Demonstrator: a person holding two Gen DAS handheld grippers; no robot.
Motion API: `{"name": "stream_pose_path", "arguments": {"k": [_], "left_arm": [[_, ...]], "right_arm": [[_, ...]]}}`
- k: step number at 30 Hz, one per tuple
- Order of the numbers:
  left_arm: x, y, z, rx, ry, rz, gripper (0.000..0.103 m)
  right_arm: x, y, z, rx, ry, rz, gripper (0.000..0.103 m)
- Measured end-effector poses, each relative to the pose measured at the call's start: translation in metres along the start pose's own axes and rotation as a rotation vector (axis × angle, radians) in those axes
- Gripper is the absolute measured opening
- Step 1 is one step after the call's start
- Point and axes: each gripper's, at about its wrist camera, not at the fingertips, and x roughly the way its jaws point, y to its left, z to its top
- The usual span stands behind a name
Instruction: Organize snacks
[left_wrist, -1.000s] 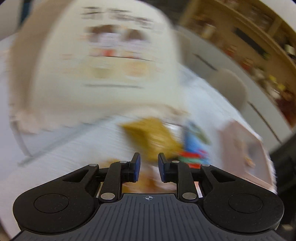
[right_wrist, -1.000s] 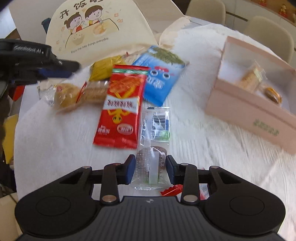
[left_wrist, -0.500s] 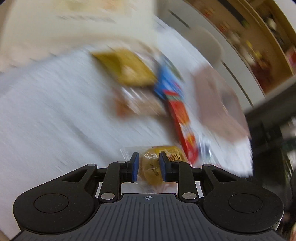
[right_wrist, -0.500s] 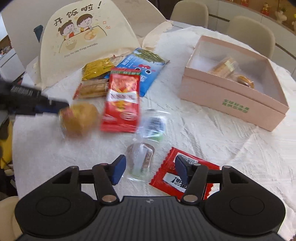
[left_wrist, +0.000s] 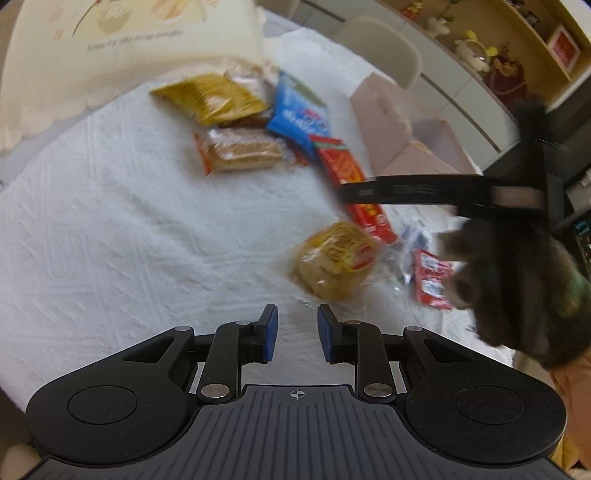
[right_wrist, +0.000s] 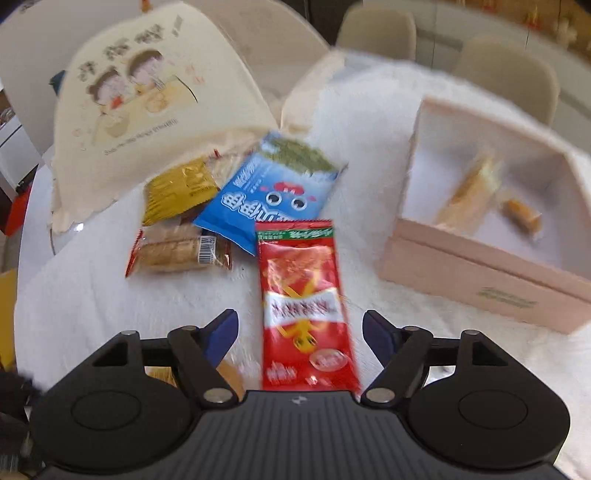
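Snack packets lie on a white tablecloth. A clear-wrapped yellow bun (left_wrist: 334, 260) lies just ahead and right of my open, empty left gripper (left_wrist: 294, 334). My right gripper (right_wrist: 300, 334) is wide open over the near end of a long red packet (right_wrist: 304, 306). Beyond it lie a blue packet (right_wrist: 271, 192), a yellow packet (right_wrist: 177, 190) and a clear biscuit pack (right_wrist: 177, 251). A small red sachet (left_wrist: 430, 277) lies right of the bun. The right gripper also shows in the left wrist view (left_wrist: 351, 192).
A pink open box (right_wrist: 480, 269) at the right holds two wrapped snacks. A cream cloth bag (right_wrist: 147, 96) with a cartoon print stands at the back left. Beige chairs (right_wrist: 376, 26) stand behind the table.
My left gripper opened and let the bun go onto the cloth. My right gripper let go of the clear packet, opened wide and moved forward over the red packet.
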Motion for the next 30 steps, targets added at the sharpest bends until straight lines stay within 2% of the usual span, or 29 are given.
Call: {"name": "stream_pose_path", "arguments": {"k": [1,3,4,5,6,8,11,15,18,21,24,25,26,27,28,30], "left_arm": [[-0.004,-0.005,0.001,0.021,-0.008,0.0,0.027],[-0.011,-0.016,0.002,0.068,-0.03,-0.008,0.027],[-0.012,-0.022,0.005,0.089,-0.041,-0.017,0.027],[-0.013,-0.027,0.007,0.106,-0.051,-0.029,0.027],[-0.012,-0.034,0.009,0.123,-0.059,-0.045,0.027],[-0.007,-0.047,0.012,0.153,-0.061,-0.073,0.027],[0.01,-0.071,0.016,0.204,-0.054,-0.078,0.027],[0.037,-0.098,0.019,0.215,-0.02,-0.106,0.027],[0.06,-0.105,0.028,0.122,-0.013,-0.08,0.027],[0.075,-0.095,0.036,-0.03,-0.023,-0.032,0.027],[0.072,-0.092,0.036,-0.027,-0.034,0.047,0.027],[0.069,-0.09,0.035,-0.009,-0.038,0.075,0.027],[0.066,-0.087,0.035,0.004,-0.046,0.102,0.027],[0.06,-0.082,0.034,0.007,-0.058,0.133,0.027],[0.053,-0.075,0.035,-0.009,-0.071,0.155,0.027],[0.039,-0.058,0.035,-0.071,-0.1,0.162,0.028]], "right_arm": [[0.004,0.003,0.0,-0.006,0.015,-0.007,0.068],[0.003,0.014,-0.007,-0.074,0.014,-0.087,0.041],[-0.002,0.018,-0.011,-0.106,0.009,-0.102,0.037],[-0.009,0.016,-0.014,-0.101,0.01,-0.081,0.023],[-0.017,0.01,-0.017,-0.072,0.019,-0.044,0.016],[-0.037,-0.009,-0.022,-0.007,0.024,0.004,0.01],[-0.067,-0.037,-0.034,-0.015,-0.016,-0.062,0.01],[-0.084,-0.083,-0.058,0.044,0.008,-0.118,0.01],[-0.09,-0.107,-0.079,0.082,0.013,-0.143,0.011],[-0.092,-0.118,-0.094,0.13,0.018,-0.104,0.011],[-0.097,-0.102,-0.093,0.059,-0.038,-0.08,0.012],[-0.096,-0.095,-0.089,0.019,-0.059,-0.071,0.014],[-0.094,-0.086,-0.083,-0.022,-0.068,-0.061,0.028],[-0.09,-0.078,-0.077,-0.055,-0.073,-0.045,0.052],[-0.084,-0.069,-0.069,-0.088,-0.084,-0.018,0.06],[-0.067,-0.052,-0.053,-0.137,-0.096,0.022,0.064]]}}
